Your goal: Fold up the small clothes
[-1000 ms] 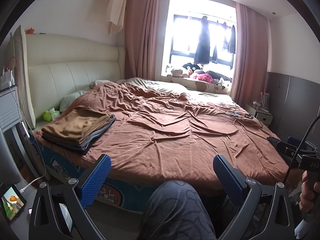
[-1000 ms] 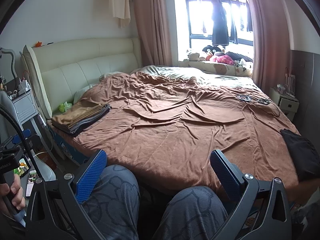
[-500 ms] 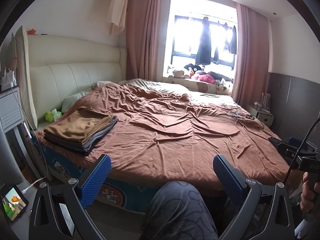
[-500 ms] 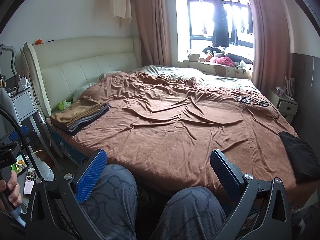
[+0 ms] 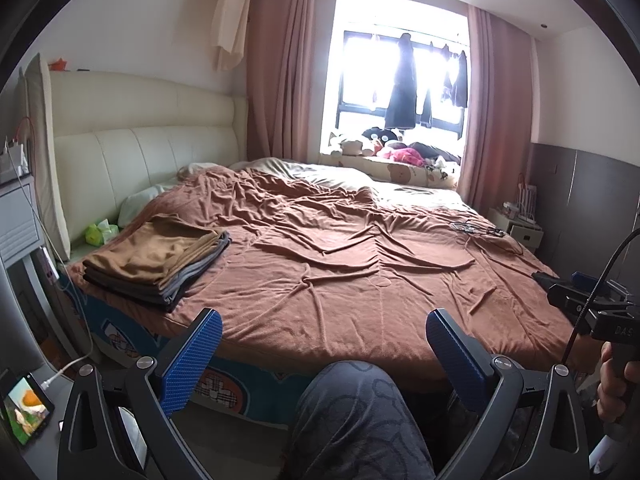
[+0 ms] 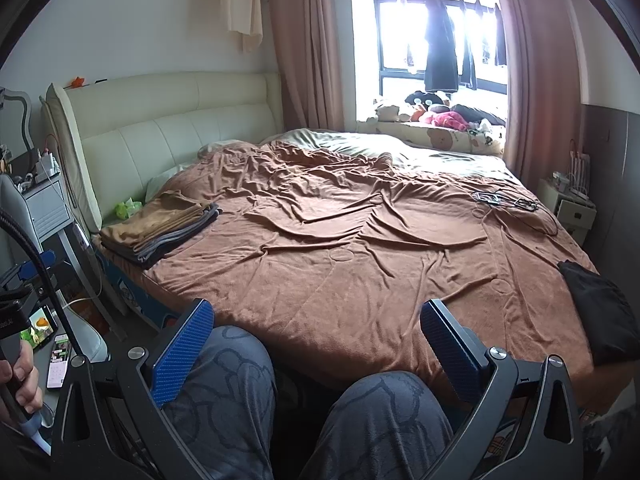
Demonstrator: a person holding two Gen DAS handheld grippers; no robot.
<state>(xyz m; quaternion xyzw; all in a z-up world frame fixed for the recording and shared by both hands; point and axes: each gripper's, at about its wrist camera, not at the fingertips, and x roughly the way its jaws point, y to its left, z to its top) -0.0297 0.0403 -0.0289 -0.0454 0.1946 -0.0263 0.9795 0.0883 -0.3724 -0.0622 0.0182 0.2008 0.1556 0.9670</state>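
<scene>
Two spread, empty tools, left hand-held gripper (image 5: 324,344), right hand-held gripper (image 6: 318,334) lettered "DAS", folded clothes stack (image 5: 160,258).

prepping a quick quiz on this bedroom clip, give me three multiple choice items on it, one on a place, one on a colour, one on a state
1. Where does the stack of folded clothes lie?
A. on the bed's near corner by the headboard
B. on the window ledge
C. on the floor

2. What colour is the unfolded garment at the bed's right edge?
A. white
B. black
C. pink

3. How do the jaws of the right hand-held gripper stand?
A. shut on a cloth
B. shut on nothing
C. open, holding nothing

Answers:
1. A, the stack sits on the brown blanket near the cream headboard.
2. B, it shows as a dark black heap in the right wrist view.
3. C, the blue pads stand wide apart with only the person's knees between them.
</scene>
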